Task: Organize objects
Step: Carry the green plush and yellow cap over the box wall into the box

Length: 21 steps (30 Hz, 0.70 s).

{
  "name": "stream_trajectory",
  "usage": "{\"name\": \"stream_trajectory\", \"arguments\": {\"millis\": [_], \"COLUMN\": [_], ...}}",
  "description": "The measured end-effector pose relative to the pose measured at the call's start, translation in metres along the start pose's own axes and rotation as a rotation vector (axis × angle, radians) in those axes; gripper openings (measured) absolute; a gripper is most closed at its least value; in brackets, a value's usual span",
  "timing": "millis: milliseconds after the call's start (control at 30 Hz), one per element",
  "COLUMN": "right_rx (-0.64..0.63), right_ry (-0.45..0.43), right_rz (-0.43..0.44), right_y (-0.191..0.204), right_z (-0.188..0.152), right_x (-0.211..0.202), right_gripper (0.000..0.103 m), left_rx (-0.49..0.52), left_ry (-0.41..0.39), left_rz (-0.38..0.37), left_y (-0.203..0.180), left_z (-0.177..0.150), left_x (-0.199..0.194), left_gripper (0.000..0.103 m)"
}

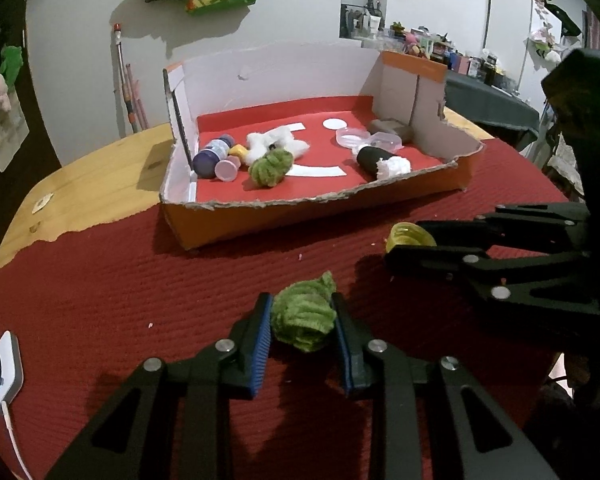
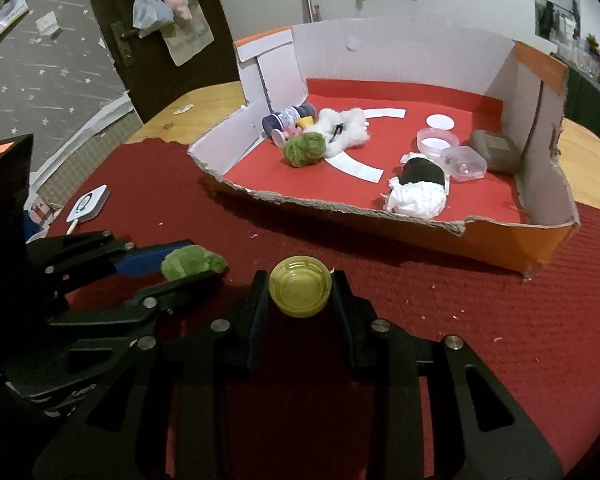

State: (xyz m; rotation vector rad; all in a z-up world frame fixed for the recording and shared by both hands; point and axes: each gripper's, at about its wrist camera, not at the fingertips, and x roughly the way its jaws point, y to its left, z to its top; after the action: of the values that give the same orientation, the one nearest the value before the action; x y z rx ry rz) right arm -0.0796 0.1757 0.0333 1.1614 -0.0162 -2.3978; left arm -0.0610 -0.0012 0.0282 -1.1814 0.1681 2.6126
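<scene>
Your left tongs [image 1: 302, 322] gripped a green fuzzy ball [image 1: 303, 322], your right tongs [image 2: 300, 290] a yellow cap [image 2: 300, 290], both above the desk [image 1: 100, 280]; most objects already lay in the box [image 1: 320, 212].

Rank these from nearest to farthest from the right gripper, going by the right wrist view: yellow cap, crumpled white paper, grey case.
1. Yellow cap, clamped between the right gripper fingers.
2. Crumpled white paper, front right of the box.
3. Grey case, against the box's right wall.
</scene>
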Motion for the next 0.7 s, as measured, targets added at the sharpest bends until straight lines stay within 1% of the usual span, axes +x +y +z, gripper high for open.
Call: {"name": "stream_trajectory", "arguments": {"millis": [333, 700], "right_rx": [0.011, 0.022], "right_ry": [0.001, -0.025], "right_rz": [0.018, 0.046], "right_y": [-0.002, -0.003], "right_z": [-0.001, 0.006], "right_x": [-0.005, -0.017], "right_gripper": [0.029, 0.029], "left_rx": [-0.002, -0.005], "left_ry": [-0.007, -0.041], "left_rz": [-0.006, -0.016], "left_y": [0.0, 0.004], "left_z": [0.004, 0.02], "left_x": [-0.004, -0.014], "left_gripper": [0.029, 0.029]}}
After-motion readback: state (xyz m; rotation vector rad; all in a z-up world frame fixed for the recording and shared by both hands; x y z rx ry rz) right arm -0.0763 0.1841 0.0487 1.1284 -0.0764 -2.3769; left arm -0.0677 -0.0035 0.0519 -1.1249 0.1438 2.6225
